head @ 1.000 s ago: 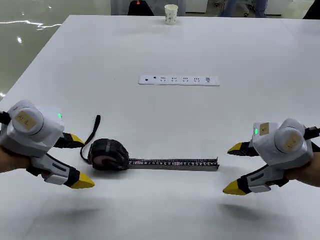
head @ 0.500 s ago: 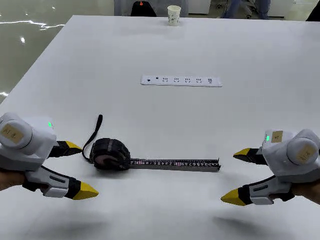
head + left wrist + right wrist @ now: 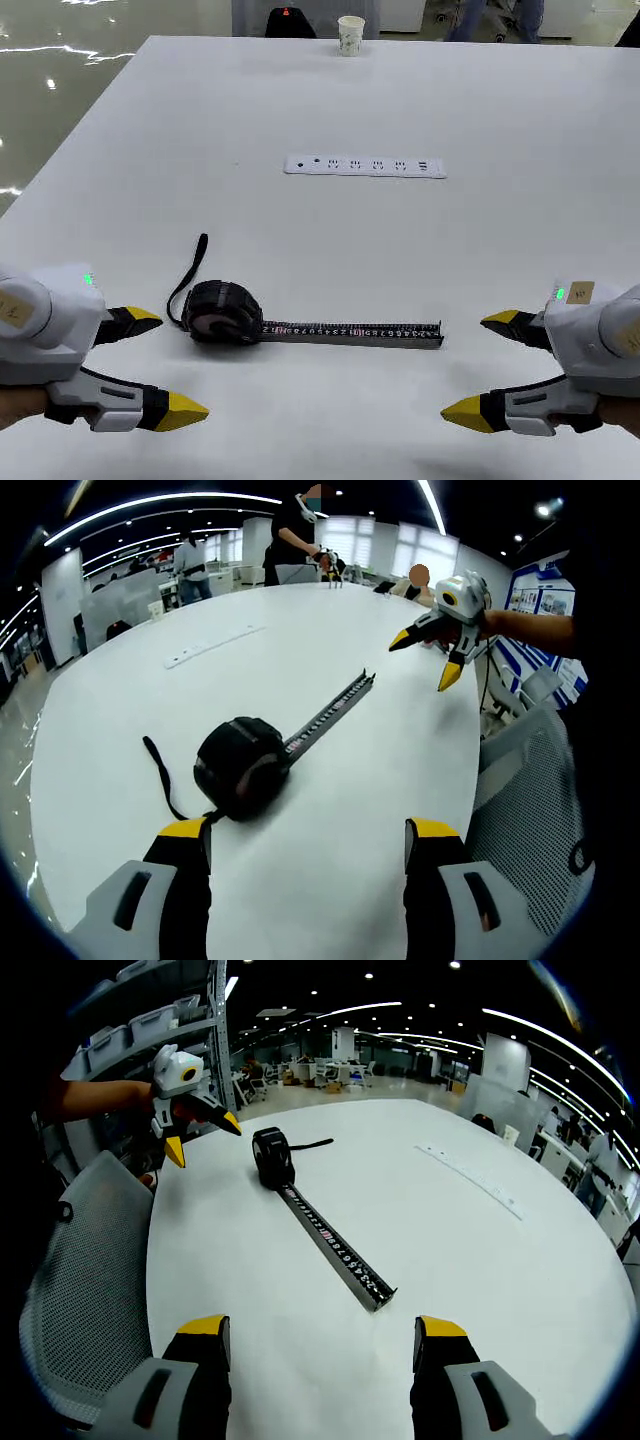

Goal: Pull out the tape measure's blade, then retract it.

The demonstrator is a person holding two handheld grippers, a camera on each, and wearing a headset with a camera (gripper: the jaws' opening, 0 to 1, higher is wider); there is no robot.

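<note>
The tape measure (image 3: 215,310) lies flat on the counter (image 3: 420,100), close to the near edge and left of its middle. Its blade (image 3: 350,331) is already drawn part way out of the case (image 3: 228,316). It rests on the counter, running from the case toward the right edge, roughly parallel to the near edge. A strap (image 3: 188,275) trails from the case toward the far edge.

The left tool (image 3: 175,362) hovers just left of the case, jaws spread wide and gripping nothing. The right tool (image 3: 470,365) hovers near the blade's hook end (image 3: 439,335), a little to its right, jaws likewise wide apart and empty. Neither touches the tape measure.

The blade's long axis runs between the two tools, and the coming move turns on that. The left tool is nearer the case and the right tool is nearer the hook end. From this lie, the pull-out looks done or nearly so, with retraction yet to come. That would likely call for the left tool to steady the case while the blade runs back along the same line. A blade let go freely could whip or drag the case.
</note>
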